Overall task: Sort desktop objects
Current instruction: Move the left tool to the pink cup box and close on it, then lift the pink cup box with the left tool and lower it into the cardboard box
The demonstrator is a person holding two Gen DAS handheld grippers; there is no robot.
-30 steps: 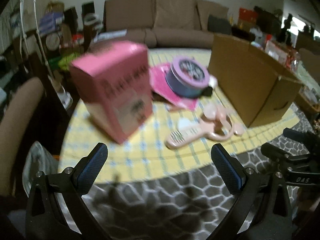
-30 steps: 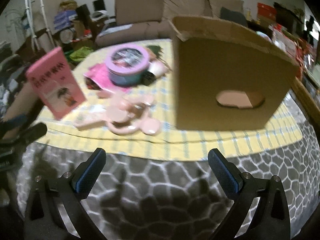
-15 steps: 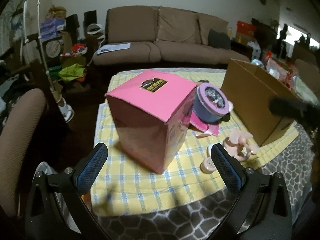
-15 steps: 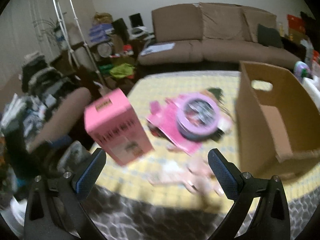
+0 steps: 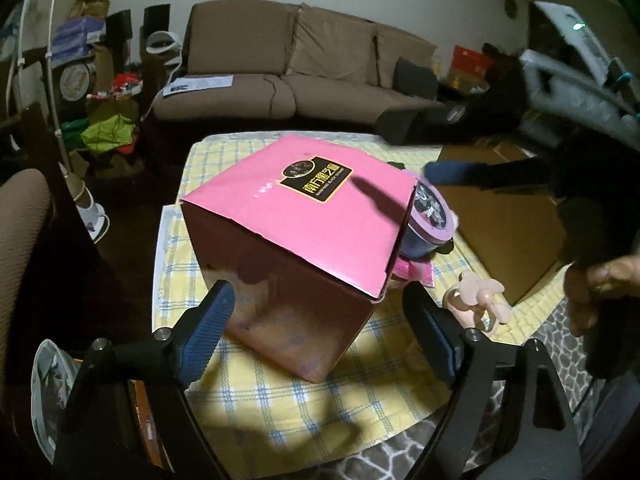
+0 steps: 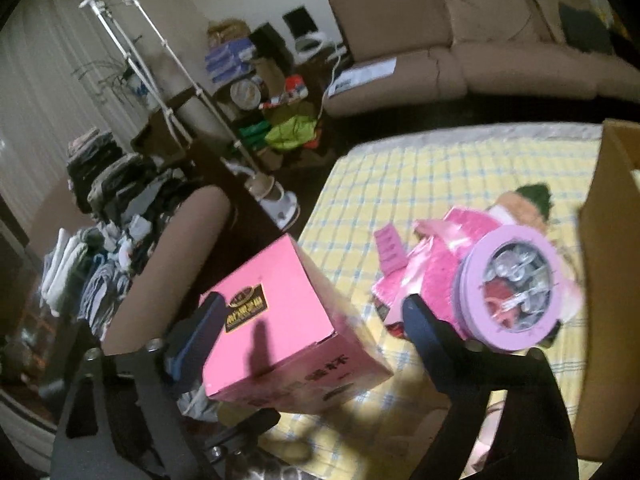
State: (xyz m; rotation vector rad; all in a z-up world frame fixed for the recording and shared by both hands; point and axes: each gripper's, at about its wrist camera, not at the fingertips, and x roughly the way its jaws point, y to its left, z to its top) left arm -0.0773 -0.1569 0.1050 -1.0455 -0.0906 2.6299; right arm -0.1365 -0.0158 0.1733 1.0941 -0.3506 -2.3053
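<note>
Both grippers closing on the pink box [image 5: 304, 216], not yet pinching. Left gripper [image 5: 320, 334] straddles its lower corner, right gripper [image 6: 312, 326] its top. Box stands on the counter [image 5: 280, 408] against the purple tin [image 5: 430, 220]; an uneven squeeze could tip it or shove the tin.

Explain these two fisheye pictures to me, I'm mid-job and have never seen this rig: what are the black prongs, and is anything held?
No robot here: a person carries a hand-held two-finger gripper in each hand, with a camera on each looking along its fingers. The black prongs are those fingers. One view is from the left gripper, the other from the right gripper. Both face a pink box standing on a yellow checked cloth. Beside it are a purple round tin, a pink toy and a cardboard box. Both sets of jaws are closing around the pink box, but I cannot see the pads pressing it yet.
</note>
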